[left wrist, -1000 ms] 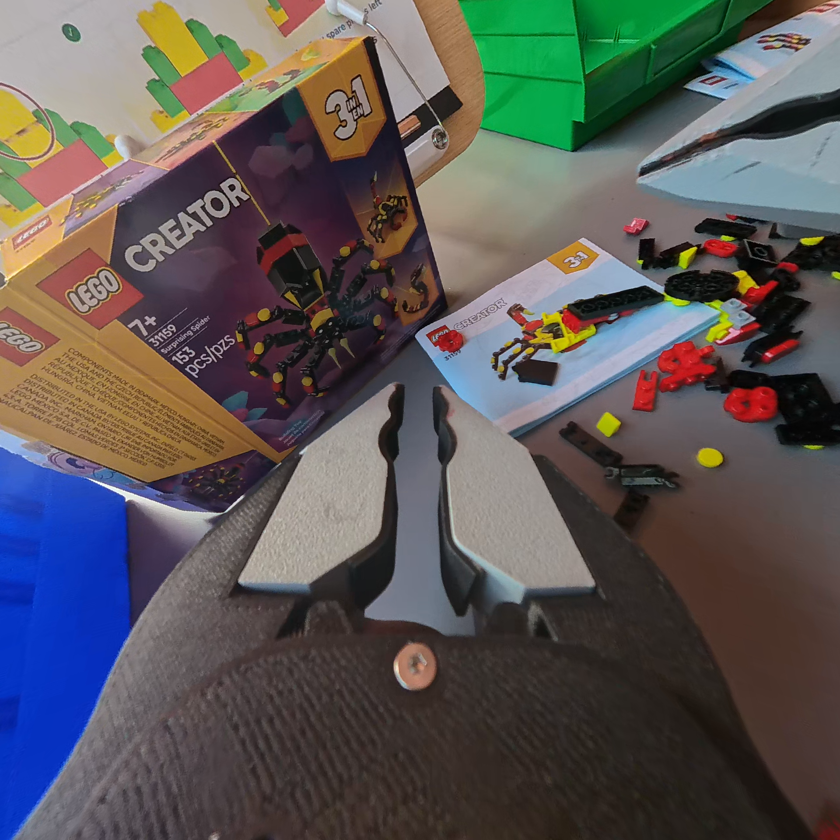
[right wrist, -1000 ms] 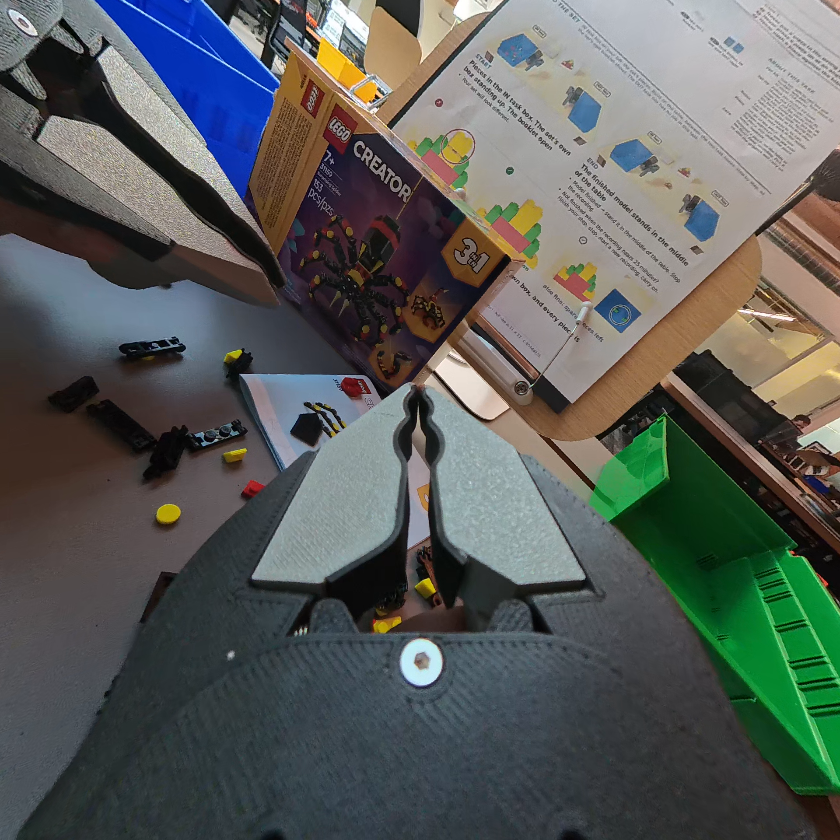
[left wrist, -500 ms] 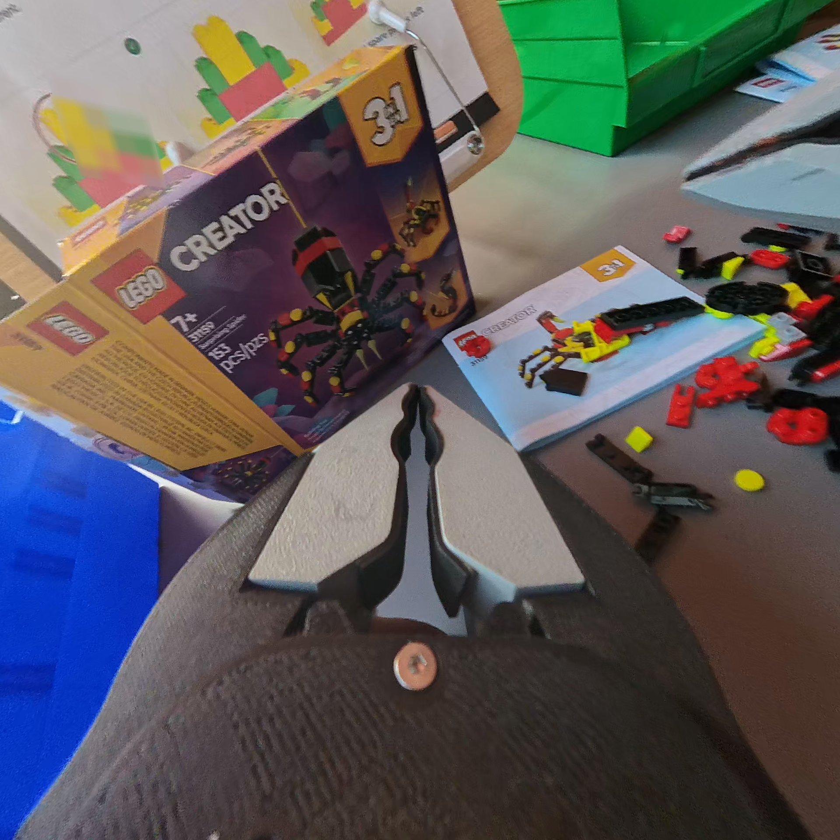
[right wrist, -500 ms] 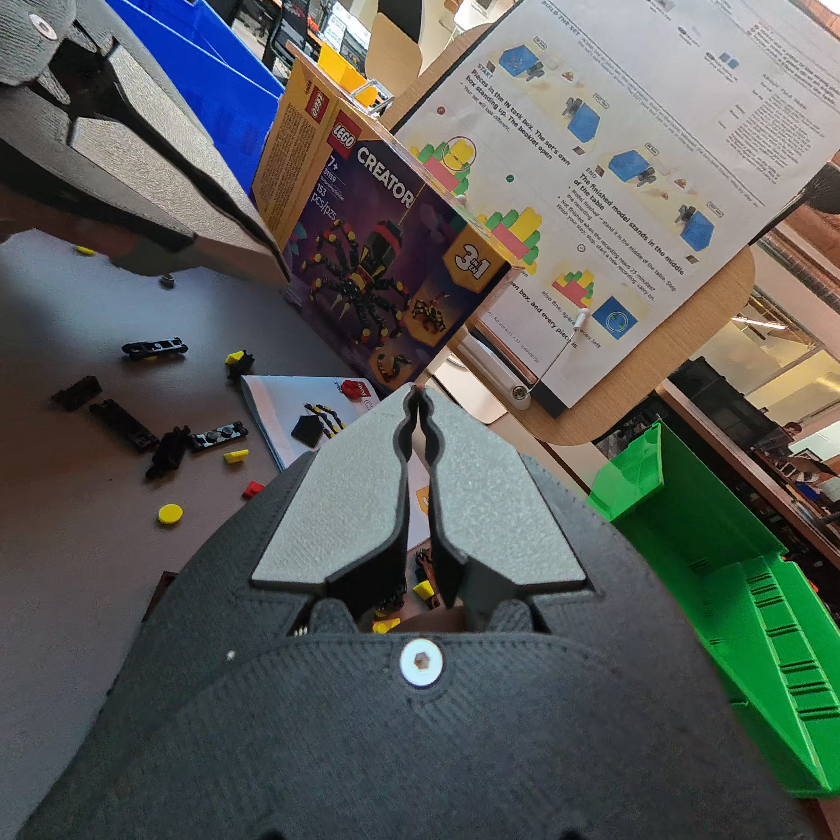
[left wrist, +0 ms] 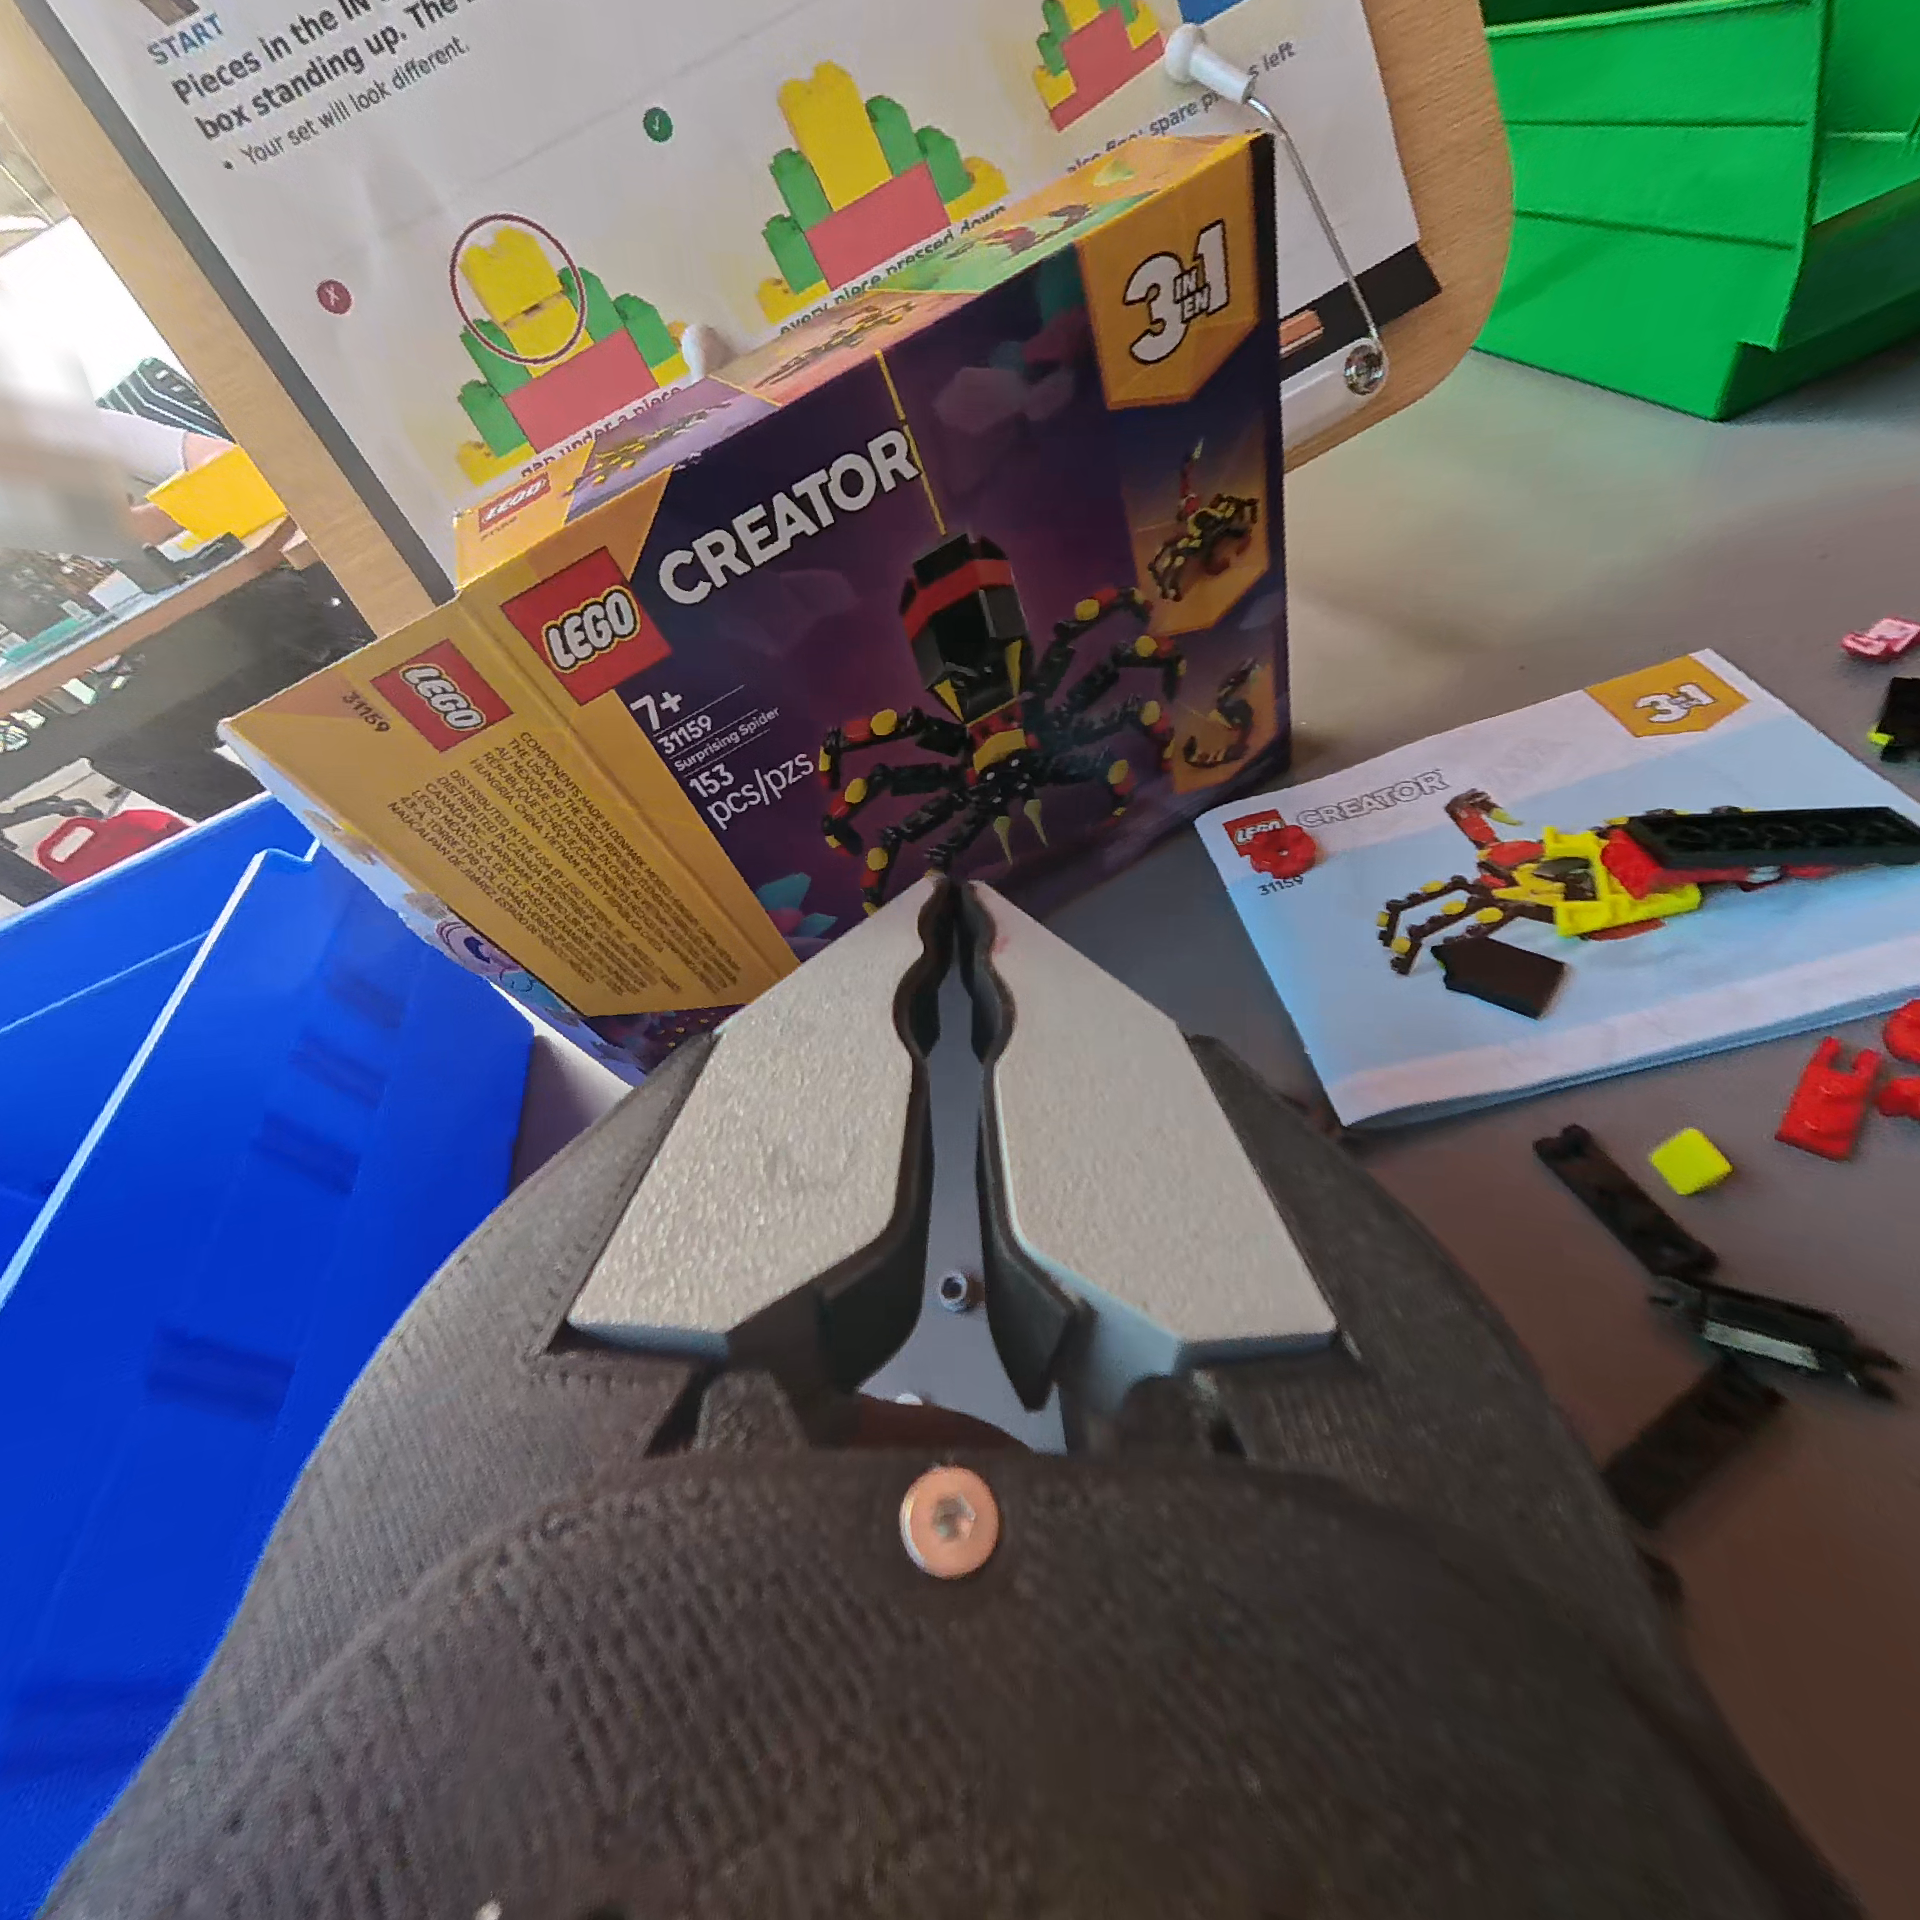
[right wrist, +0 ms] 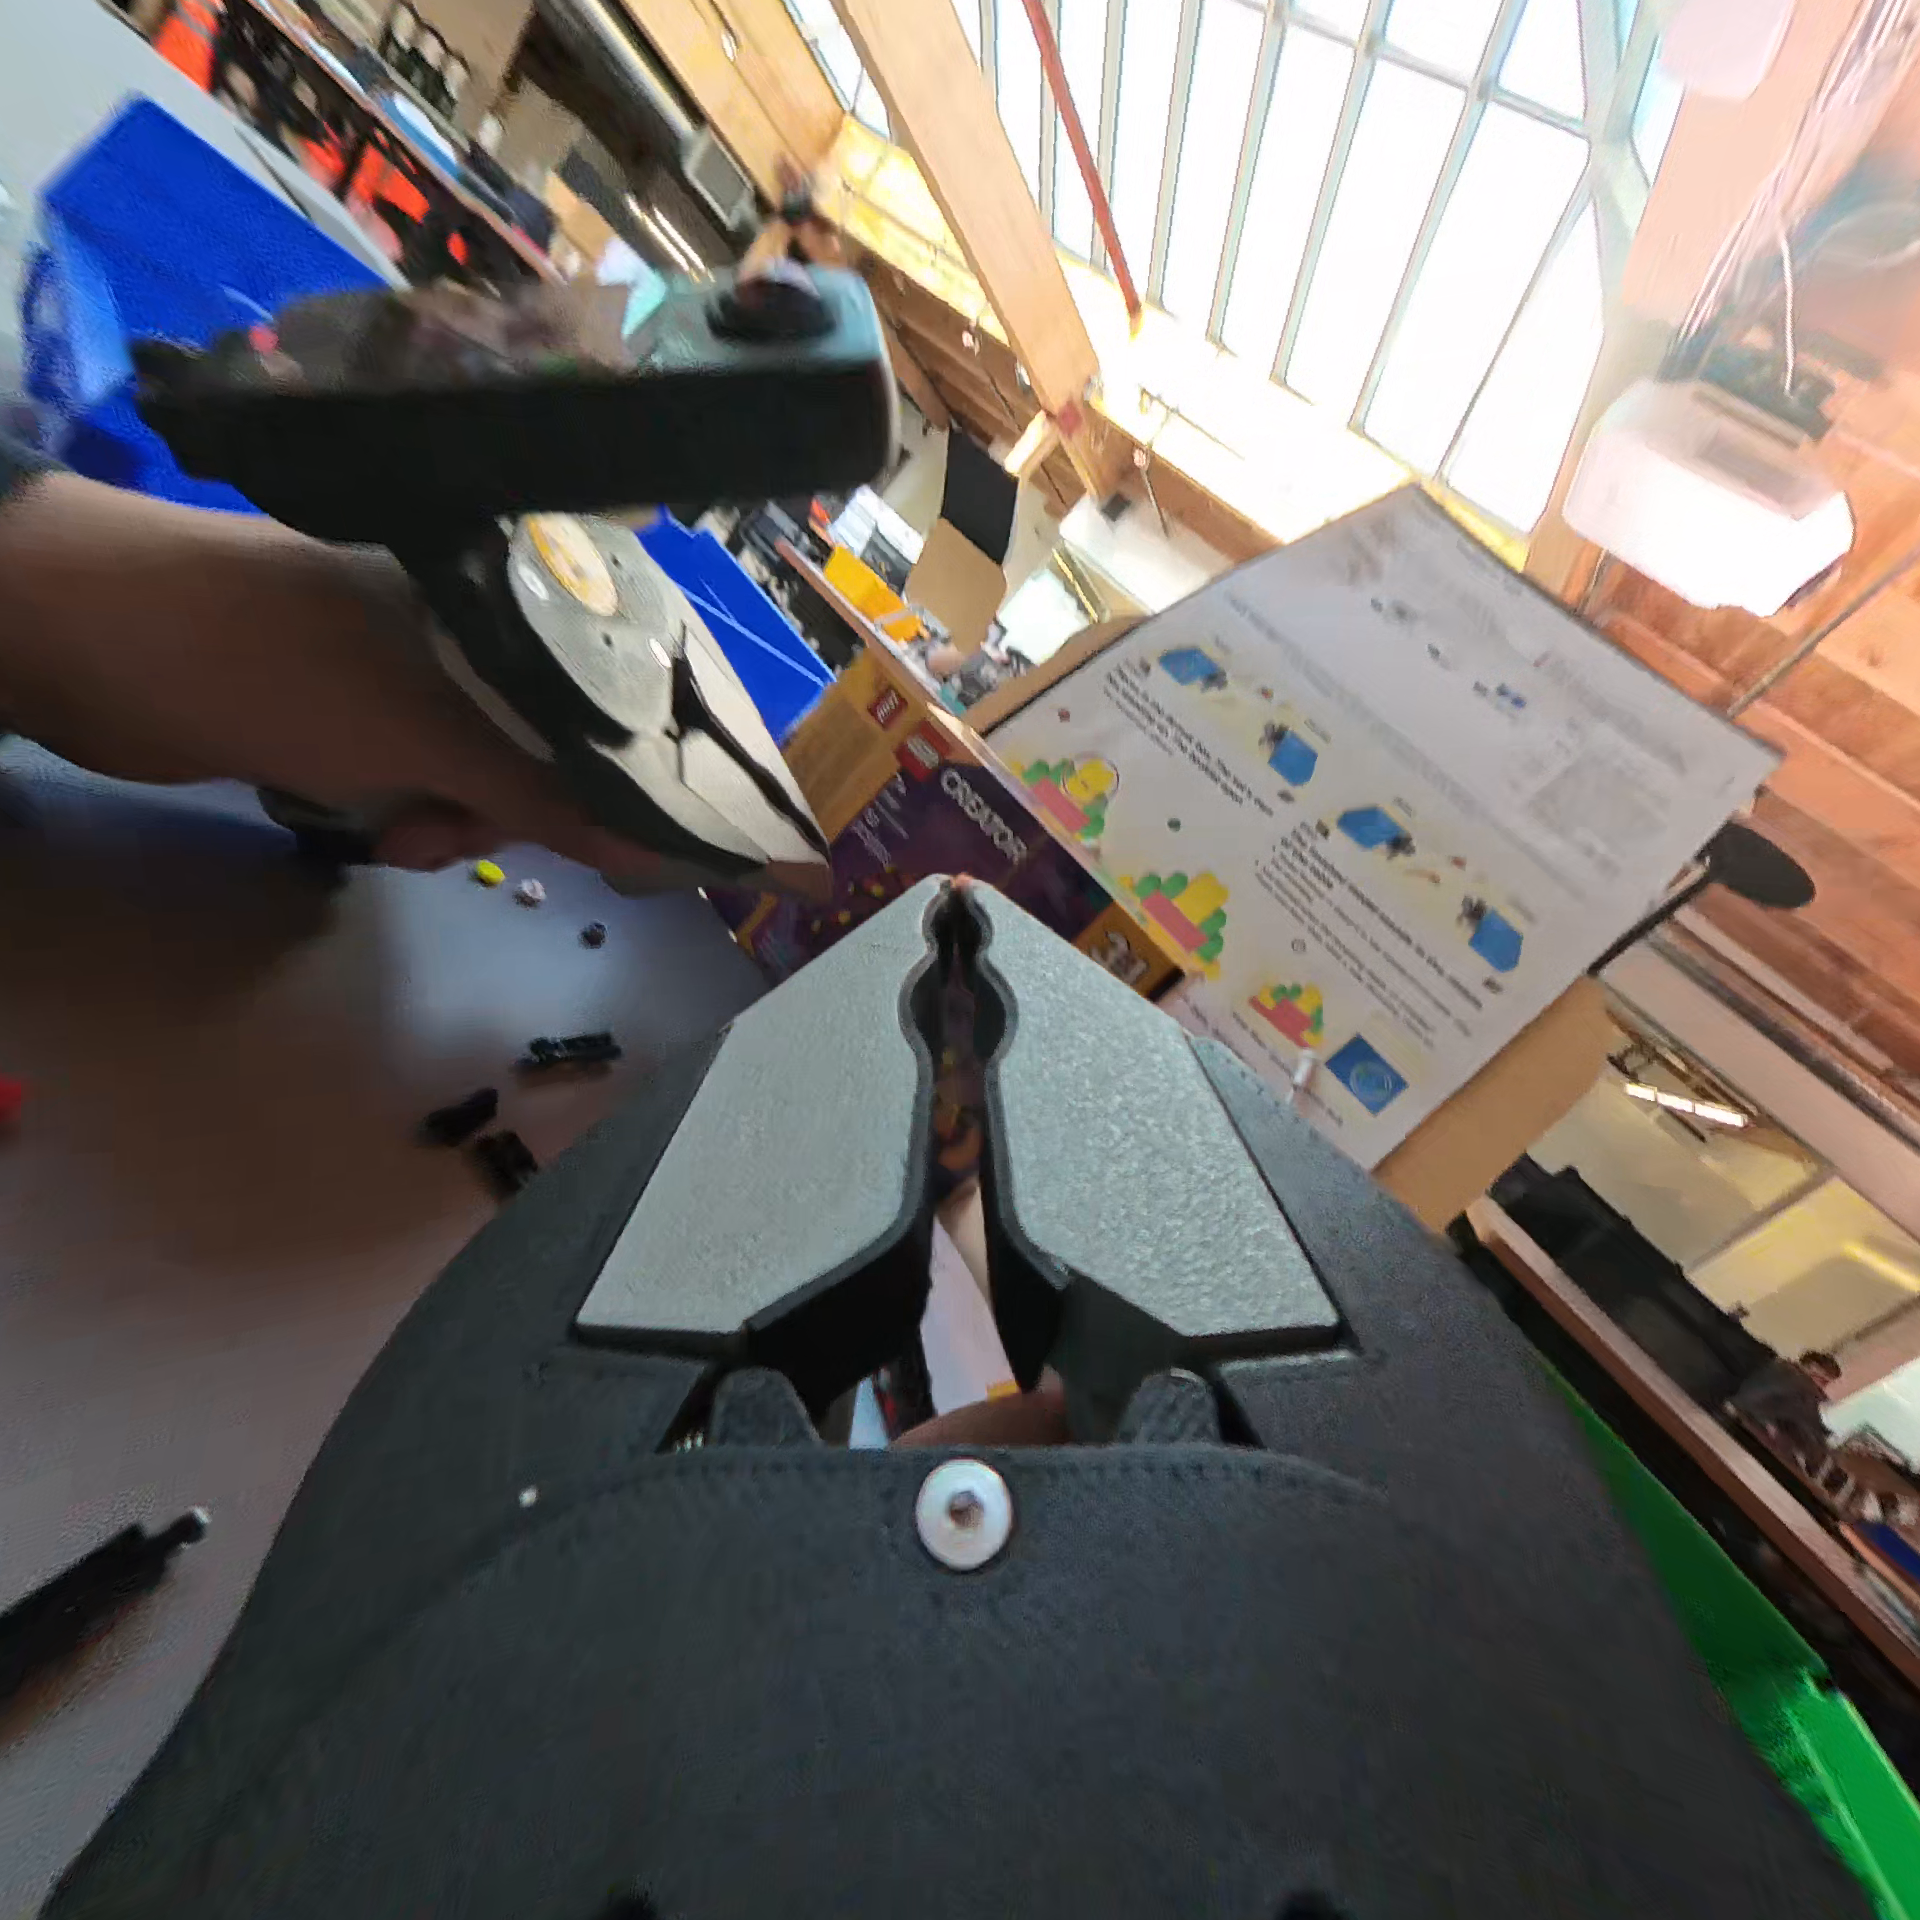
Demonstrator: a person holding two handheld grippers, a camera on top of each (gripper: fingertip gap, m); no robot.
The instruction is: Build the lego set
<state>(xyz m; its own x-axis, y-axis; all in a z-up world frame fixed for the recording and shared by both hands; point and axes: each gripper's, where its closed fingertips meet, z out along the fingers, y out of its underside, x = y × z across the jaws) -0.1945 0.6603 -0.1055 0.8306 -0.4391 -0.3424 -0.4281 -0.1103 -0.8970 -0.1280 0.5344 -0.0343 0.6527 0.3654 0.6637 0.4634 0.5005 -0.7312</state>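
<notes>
The left tongs (left wrist: 954,891) have their tips pressed together with nothing between them, held above the grey table (left wrist: 1455,540) and aimed at the lego box (left wrist: 883,665). The box stands upright on the table, purple front with a spider picture, yellow side panel; whether anything is inside cannot be told. Just right of it lies the instruction booklet (left wrist: 1558,935), flat, with a long black plate (left wrist: 1777,836) and a small dark tile (left wrist: 1496,977) resting on its cover. Loose pieces lie scattered near the booklet's lower right: a yellow tile (left wrist: 1688,1162), a red piece (left wrist: 1834,1107) and black strips (left wrist: 1621,1210). A blue bin (left wrist: 208,1195) sits at the left, its visible interior showing no contents; a green bin (left wrist: 1704,208) stands at the far right. Behind the box leans an instruction sheet on a wooden board (left wrist: 1455,156).

The right tongs (right wrist: 954,885) are likewise closed tip to tip and grip nothing. That view is blurred; the other tool shows above the table, and small black pieces (right wrist: 566,1049) lie below it
</notes>
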